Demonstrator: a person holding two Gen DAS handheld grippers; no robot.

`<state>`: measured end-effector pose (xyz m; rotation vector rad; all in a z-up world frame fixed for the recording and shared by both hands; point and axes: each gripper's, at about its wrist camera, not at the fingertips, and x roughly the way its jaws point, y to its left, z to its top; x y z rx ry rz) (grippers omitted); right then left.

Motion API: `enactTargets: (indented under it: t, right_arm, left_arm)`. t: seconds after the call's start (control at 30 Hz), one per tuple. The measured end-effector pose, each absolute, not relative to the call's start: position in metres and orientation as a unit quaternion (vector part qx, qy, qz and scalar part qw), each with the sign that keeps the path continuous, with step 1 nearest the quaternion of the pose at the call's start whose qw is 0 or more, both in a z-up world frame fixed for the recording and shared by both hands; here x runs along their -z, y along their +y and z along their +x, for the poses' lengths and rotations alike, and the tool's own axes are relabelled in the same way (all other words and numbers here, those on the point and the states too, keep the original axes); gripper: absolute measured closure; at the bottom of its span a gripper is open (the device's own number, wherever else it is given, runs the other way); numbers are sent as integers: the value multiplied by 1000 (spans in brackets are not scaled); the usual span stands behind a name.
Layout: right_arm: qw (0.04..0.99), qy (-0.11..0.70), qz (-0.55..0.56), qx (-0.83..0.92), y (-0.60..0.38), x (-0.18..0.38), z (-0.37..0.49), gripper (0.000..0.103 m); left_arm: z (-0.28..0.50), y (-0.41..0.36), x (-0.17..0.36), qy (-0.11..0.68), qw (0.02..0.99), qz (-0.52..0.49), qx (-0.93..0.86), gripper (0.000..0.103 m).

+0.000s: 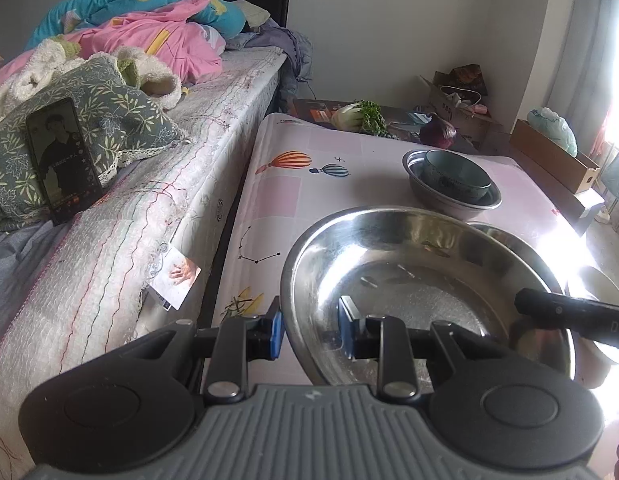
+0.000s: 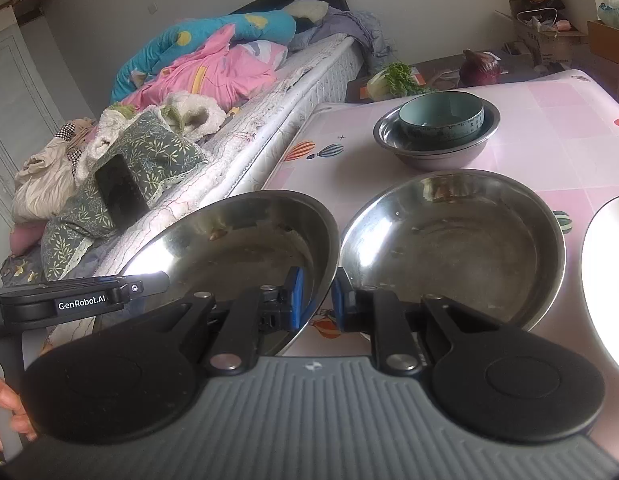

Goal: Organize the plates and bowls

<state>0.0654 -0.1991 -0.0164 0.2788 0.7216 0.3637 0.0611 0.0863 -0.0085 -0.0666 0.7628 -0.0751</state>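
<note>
Blue-padded fingers (image 1: 276,330) of the left gripper (image 1: 311,330) pinch the near rim of a steel plate (image 1: 409,280), one pad outside the wall, one inside; the right gripper (image 2: 316,300) clamps the same plate (image 2: 245,240) at its opposite edge, so the dish hangs tilted between the two tools above the pink tablecloth (image 2: 549,140), close to the bed (image 1: 189,168). A second steel plate (image 2: 461,248) lies flat just beside it, and farther back a teal bowl (image 2: 441,118) sits nested in a steel basin (image 2: 437,148). The held plate looks thin, stiff and light, with a slick polished wall, so the rolled rim seems the only sure purchase. A white dish (image 2: 605,280) at the right is cut off by the frame and washed out by window glare; the smears inside both plates are too faint to identify, and only fingertips of a hand (image 2: 5,412) show.
</note>
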Motion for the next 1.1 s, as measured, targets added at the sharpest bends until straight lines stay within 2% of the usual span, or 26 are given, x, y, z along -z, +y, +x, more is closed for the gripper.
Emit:
enactTargets:
  t: [0.5, 1.1]
  right_arm:
    - [923, 336, 168, -84, -274, 16, 50, 86]
    - [917, 349, 186, -49, -297, 29, 48, 85]
  left_arm:
    - [97, 11, 15, 381, 916, -1, 122, 74]
    - [111, -16, 27, 399, 905, 13, 147, 74]
